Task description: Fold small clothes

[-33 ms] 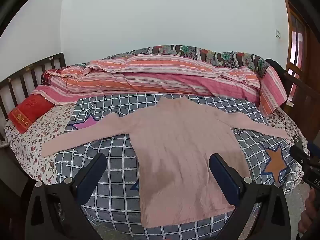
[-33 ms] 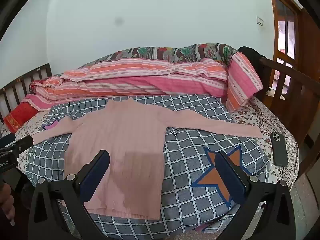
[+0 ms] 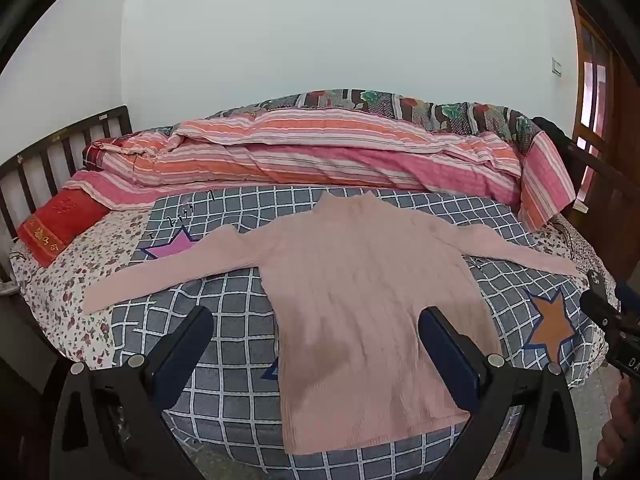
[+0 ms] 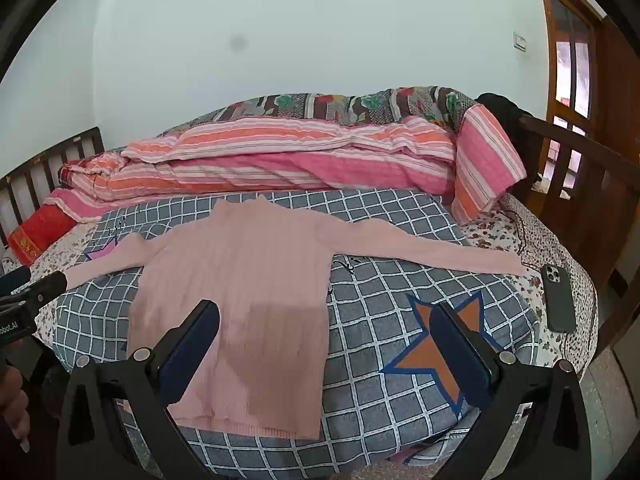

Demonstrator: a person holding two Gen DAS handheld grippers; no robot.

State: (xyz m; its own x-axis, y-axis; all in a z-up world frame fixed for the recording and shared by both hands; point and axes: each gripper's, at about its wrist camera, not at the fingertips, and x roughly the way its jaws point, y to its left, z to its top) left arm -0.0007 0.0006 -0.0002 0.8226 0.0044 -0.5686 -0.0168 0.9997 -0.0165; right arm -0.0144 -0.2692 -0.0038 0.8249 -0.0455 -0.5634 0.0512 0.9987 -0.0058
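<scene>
One pink sweater point(image 3: 360, 300) is spread flat, sleeves out to both sides, on the grey checked blanket point(image 3: 224, 364) of the bed. Both the left gripper point(image 3: 316, 344) and the right gripper point(image 4: 326, 340) are held released above its near hem, nothing grasped. A phone point(image 4: 558, 298) is seen near the right sleeve's cuff.

Striped duvet point(image 3: 320, 152), red pillow point(image 3: 60, 224), phone point(image 4: 559, 298) (bed's rt edge).
</scene>
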